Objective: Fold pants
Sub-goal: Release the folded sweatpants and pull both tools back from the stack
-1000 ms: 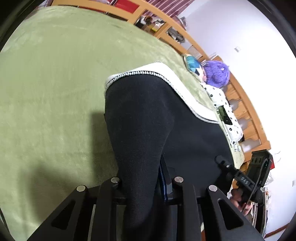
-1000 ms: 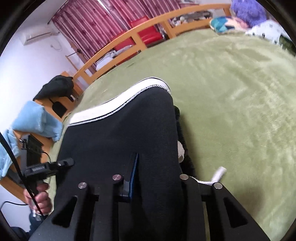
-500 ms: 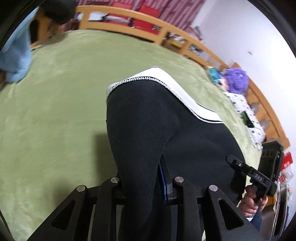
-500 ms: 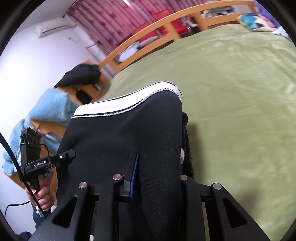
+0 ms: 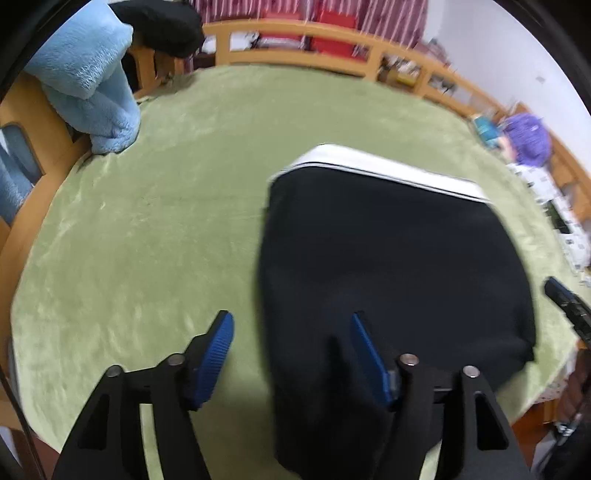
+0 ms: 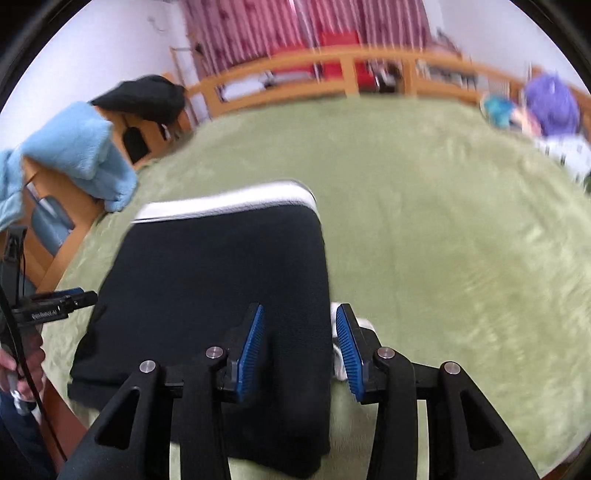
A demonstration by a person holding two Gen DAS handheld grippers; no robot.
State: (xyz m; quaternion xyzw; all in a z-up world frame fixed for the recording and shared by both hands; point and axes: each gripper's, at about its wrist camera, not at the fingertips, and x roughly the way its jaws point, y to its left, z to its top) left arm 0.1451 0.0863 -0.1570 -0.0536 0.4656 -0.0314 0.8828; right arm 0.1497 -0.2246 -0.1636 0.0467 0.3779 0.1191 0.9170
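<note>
Black pants with a white waistband lie folded flat on the green blanket. My left gripper hovers over their near left edge. Its jaws are opening, and the blue pads stand apart from the cloth. In the right wrist view the pants fill the near left. My right gripper straddles their near right edge with its jaws opening, not pressing the fabric. A white strip shows beside its right pad. Each view shows the other gripper at its edge: the right gripper and the left gripper.
A blue fleece blanket and a black garment hang over the wooden bed rail at the back left. A purple plush and spotted white cloth lie at the right edge. Green blanket stretches left and beyond the pants.
Both grippers have let go of the pants and their jaws have spread. Both have drawn back and tilted up, and the black fabric now lies flat instead of rising between the fingers.
</note>
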